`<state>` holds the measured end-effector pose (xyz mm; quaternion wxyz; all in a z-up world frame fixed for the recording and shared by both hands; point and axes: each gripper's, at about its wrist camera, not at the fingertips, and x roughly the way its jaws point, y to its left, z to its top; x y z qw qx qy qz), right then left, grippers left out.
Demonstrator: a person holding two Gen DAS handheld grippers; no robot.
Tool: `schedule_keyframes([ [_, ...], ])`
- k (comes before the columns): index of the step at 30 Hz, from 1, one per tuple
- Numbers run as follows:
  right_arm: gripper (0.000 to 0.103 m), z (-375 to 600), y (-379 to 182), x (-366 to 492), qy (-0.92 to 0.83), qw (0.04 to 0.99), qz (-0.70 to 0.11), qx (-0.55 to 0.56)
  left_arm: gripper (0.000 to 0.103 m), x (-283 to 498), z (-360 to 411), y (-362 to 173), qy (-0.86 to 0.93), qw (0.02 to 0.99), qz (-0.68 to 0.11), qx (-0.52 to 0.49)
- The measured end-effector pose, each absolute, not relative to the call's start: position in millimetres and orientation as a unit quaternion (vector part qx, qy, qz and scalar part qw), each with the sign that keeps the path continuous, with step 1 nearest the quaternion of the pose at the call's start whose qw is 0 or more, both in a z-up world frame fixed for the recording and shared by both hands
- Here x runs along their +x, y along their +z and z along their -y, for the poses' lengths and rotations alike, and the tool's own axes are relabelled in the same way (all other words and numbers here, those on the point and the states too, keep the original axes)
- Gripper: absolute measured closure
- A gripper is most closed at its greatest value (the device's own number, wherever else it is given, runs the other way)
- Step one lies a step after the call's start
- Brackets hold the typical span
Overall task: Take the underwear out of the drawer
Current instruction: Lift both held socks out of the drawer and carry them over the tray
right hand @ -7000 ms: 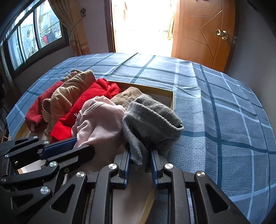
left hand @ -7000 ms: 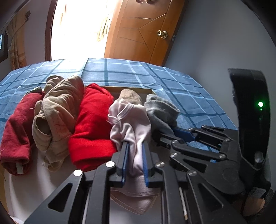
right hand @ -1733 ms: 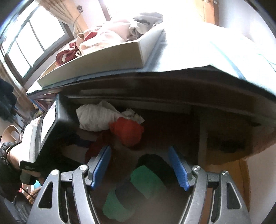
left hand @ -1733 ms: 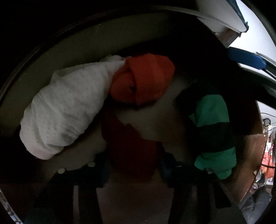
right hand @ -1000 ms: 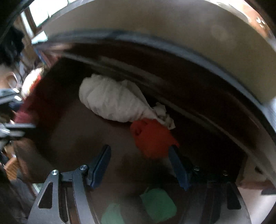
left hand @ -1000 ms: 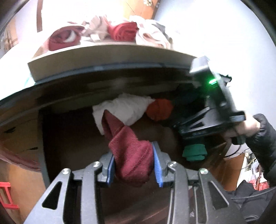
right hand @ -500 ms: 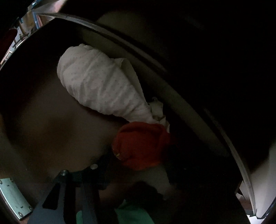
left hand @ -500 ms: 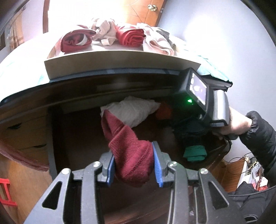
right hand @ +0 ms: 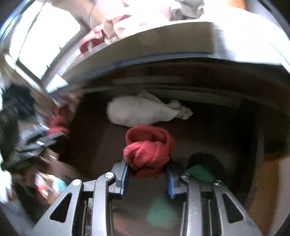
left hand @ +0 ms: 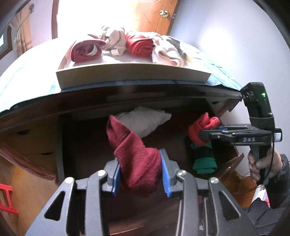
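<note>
My left gripper (left hand: 139, 174) is shut on dark red knit underwear (left hand: 137, 163) and holds it in front of the open dark wooden drawer (left hand: 87, 145). My right gripper (right hand: 147, 178) is shut on a rolled orange-red underwear (right hand: 148, 147); it also shows in the left wrist view (left hand: 203, 129) at the drawer's right side. A white bundle (left hand: 145, 121) lies at the back of the drawer, also seen in the right wrist view (right hand: 141, 112). A green and black piece (left hand: 204, 159) lies at the drawer's right.
A shallow box (left hand: 130, 77) on the blue checked bed above holds several rolled garments (left hand: 139, 45). A wooden door (left hand: 154, 16) stands behind. Closed wooden drawers (left hand: 27, 145) are to the left. The right wrist view is blurred at the left.
My right gripper has closed on the orange-red roll and drawn it back out of the drawer. My left gripper has pulled back and up a little with the dark red piece.
</note>
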<state>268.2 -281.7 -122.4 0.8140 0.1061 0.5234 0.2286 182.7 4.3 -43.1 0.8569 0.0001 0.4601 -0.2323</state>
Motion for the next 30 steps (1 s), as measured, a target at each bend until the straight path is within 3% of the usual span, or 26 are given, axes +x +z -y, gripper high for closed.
schedule_keyframes([
  [9,0.066,283,-114,225,0.22,0.826,-0.481,0.197,0.067,162,2,-39,-0.221,0.865,-0.451,0.014],
  [30,0.066,265,-90,174,0.248,0.844,-0.441,0.178,0.067,131,8,-36,-0.19,0.876,-0.441,0.046],
])
